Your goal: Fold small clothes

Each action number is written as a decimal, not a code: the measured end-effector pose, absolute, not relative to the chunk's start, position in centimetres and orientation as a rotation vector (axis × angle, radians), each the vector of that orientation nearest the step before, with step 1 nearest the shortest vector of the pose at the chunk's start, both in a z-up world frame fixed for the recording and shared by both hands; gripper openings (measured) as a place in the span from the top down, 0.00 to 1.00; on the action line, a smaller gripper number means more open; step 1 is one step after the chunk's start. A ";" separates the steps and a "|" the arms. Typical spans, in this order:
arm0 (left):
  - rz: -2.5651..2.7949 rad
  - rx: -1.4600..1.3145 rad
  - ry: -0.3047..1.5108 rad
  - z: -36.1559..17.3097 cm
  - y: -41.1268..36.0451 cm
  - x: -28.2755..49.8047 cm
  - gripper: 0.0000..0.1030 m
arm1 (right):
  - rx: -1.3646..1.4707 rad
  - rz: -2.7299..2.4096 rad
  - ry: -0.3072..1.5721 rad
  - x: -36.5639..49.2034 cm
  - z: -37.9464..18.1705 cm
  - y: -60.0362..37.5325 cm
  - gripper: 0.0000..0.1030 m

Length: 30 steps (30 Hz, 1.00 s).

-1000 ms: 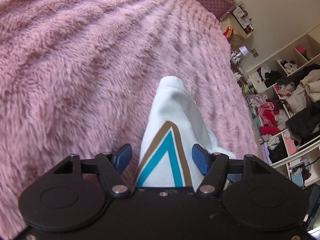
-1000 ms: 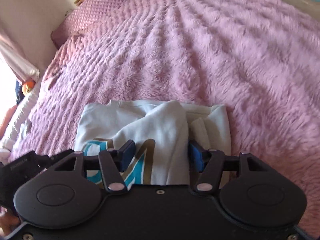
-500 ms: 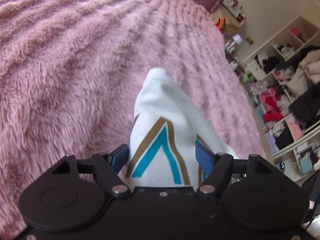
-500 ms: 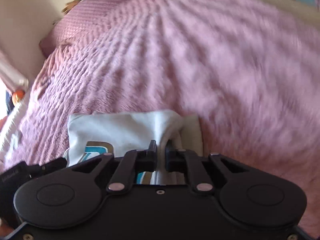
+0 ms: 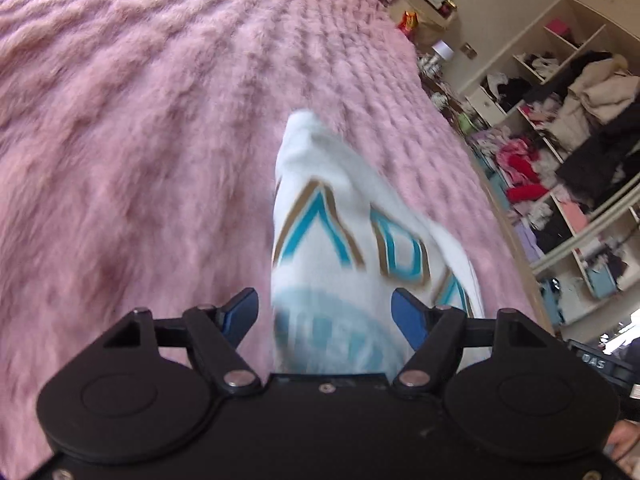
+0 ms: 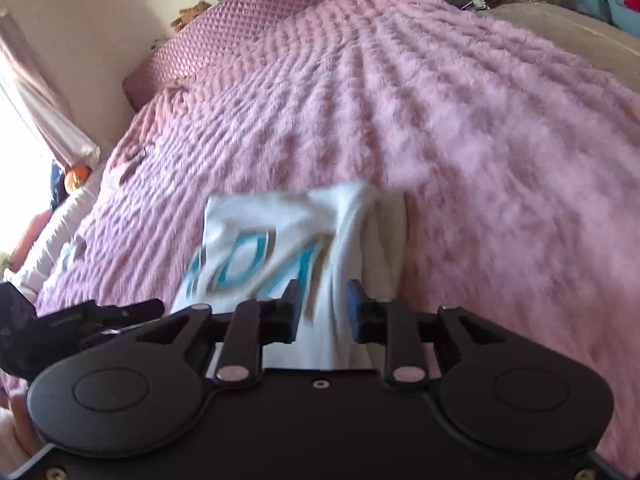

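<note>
I see the white shirt (image 5: 332, 240) on the pink blanket (image 5: 140, 140). L gripper (image 5: 325, 314) is spread around it, w/o pressing. R gripper (image 6: 323, 308) jaws just opened a bit, a fold still between them.

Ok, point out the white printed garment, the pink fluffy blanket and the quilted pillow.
white printed garment (image 6: 280, 224), right wrist view, upper panel.
pink fluffy blanket (image 5: 140, 120), left wrist view, open pile.
quilted pillow (image 6: 248, 12), right wrist view, top face.

Blur and cut-offs across both wrist views

The white garment with teal and gold lettering (image 5: 340, 248) is motion-smeared, its print unreadable and its lower end hidden behind the black gripper body; the cluttered white shelves (image 5: 560, 140) run off the right edge.
</note>
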<state>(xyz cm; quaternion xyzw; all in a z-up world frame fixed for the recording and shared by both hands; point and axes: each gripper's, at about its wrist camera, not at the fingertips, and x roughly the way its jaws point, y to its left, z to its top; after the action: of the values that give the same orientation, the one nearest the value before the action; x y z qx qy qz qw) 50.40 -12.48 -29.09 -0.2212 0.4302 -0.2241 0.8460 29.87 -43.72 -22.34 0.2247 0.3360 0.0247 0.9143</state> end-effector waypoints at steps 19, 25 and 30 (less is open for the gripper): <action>-0.559 -0.527 1.000 -30.8 -11.8 42.7 0.28 | 0.462 -0.045 0.692 25.1 -23.3 -42.6 0.96; -0.640 -0.267 0.914 -29.0 -11.1 38.6 0.37 | 0.532 -0.032 0.731 25.1 -25.5 -42.9 0.83; -0.694 0.008 0.787 -27.6 -11.1 34.0 0.57 | 0.359 -0.017 0.716 20.3 -23.6 -41.2 0.61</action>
<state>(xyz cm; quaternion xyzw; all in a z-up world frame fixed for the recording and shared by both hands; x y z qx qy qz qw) 33.97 -11.09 -27.63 0.0037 0.3758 -0.3312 0.8655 20.29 -41.15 -23.58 0.1745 0.3484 -0.0084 0.9209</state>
